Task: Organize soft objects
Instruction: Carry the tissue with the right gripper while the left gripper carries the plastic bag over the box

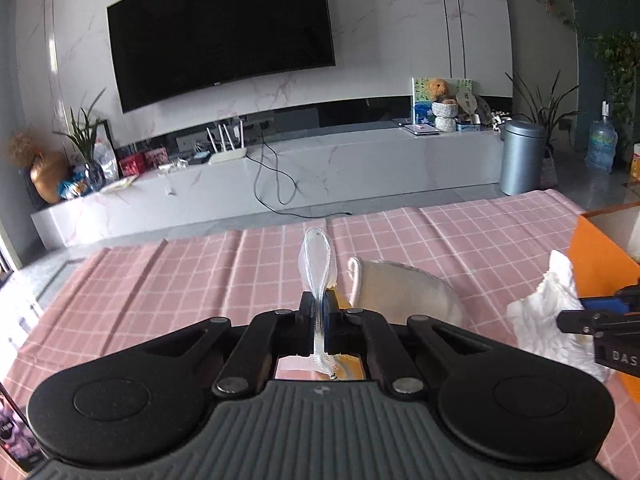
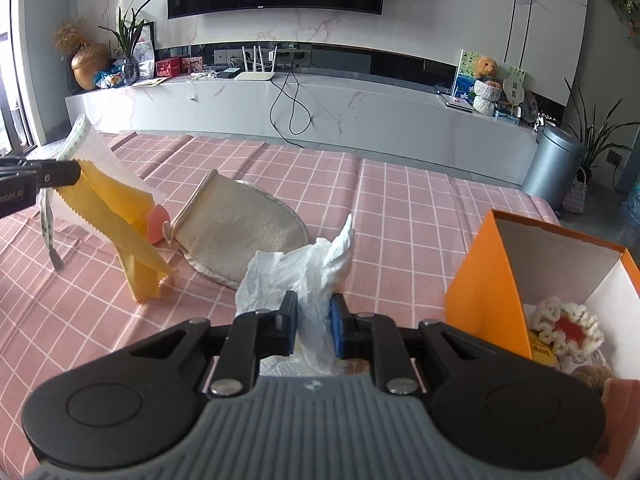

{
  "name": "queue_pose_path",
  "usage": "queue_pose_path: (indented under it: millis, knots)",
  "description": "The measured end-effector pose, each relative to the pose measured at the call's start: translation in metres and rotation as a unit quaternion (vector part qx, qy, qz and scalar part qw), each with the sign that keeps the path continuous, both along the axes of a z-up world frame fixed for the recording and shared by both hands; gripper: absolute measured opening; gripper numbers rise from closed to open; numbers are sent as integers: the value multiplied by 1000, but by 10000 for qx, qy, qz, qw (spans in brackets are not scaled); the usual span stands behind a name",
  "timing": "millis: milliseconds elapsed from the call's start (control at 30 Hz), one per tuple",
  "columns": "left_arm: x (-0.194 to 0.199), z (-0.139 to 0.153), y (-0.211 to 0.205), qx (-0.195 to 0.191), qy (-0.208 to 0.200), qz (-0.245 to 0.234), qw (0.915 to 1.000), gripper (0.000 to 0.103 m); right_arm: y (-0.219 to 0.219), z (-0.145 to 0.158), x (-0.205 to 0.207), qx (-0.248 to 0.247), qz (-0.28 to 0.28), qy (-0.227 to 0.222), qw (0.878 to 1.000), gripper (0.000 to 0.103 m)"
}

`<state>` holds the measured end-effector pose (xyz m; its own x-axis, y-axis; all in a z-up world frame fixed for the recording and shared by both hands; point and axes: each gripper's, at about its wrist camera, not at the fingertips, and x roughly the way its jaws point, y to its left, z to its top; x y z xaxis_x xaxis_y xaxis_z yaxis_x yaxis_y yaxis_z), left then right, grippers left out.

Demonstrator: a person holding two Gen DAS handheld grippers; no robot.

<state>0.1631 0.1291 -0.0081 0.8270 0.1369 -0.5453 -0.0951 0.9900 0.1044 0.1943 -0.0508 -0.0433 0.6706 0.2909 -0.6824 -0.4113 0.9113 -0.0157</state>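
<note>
My left gripper (image 1: 319,304) is clamped on a bundle of cloths (image 2: 120,204): a white mesh strip, a white sheet and a yellow cloth, which hang long-ways down from the jaws to the pink checked tablecloth (image 2: 400,216). My right gripper (image 2: 314,322) pinches a crumpled white tissue (image 2: 304,264), its peak pointing up and away from me. A beige mitt (image 2: 240,232) lies flat between the two, cuff towards the yellow cloth. The orange box (image 2: 484,280) stands at my right, a knitted piece (image 2: 568,332) inside. Beyond are a marble TV bench (image 2: 320,100) and a dark screen (image 1: 220,28).
</note>
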Motion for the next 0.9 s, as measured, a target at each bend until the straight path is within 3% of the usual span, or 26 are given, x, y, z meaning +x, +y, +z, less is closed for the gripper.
queue_pose_path:
  millis: [267,433,533,667,900]
  knots:
    - [-43,-37,-40,-264,606,-658,9956,4,-28,-20,-34,63,-201,306,9993,15]
    - [-61,-58,-60,-476,1012,-1151,9870,5,-41,-33,-53,98,-269,502,9983,15]
    - [-66,-69,-65,-487,1151,-1179,9851,7,-42,-40,-61,96,-238,582,9980,15]
    - [-71,-66,-60,-504,995,-1005,9887,3,-39,-43,-67,99,-164,610,9980,15]
    - [-79,-31,-67,-391,444,-949,9937,2,-43,-20,-73,271,-68,420,9987,15]
